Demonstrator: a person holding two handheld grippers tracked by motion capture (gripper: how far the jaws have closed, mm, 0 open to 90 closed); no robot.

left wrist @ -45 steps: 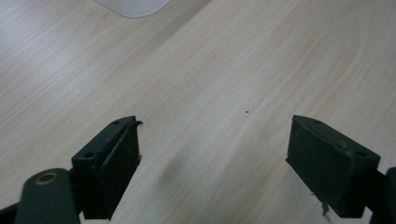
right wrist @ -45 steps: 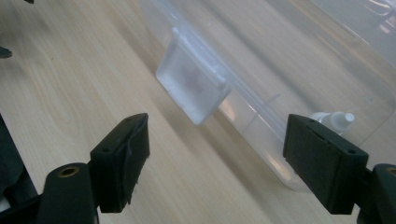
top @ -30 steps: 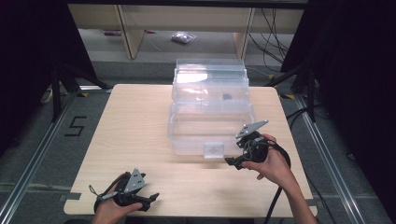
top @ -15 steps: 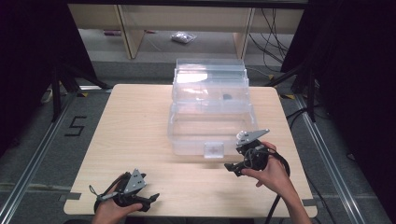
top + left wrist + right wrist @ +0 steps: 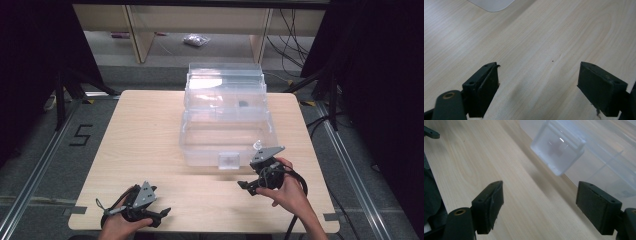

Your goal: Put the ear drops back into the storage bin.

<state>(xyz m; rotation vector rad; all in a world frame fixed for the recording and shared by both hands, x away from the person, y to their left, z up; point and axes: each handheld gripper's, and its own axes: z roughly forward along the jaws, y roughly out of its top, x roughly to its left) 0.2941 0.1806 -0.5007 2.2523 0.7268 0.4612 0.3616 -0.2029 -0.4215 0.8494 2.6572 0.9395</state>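
The clear box (image 5: 226,120) is sitting at the middle of the table (image 5: 145,130), its front latch (image 5: 228,160) facing the person; the right gripper (image 5: 248,186) is hovering just in front of that latch (image 5: 557,148), jaws spread wide with nothing between them; the left gripper (image 5: 162,214) is resting near the table's near-left edge, well apart from the box, jaws likewise spread over bare wood (image 5: 541,50).

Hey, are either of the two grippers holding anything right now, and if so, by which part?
Nothing is held. The left gripper is open over bare table; the right gripper is open too, just short of the clear box's latch.
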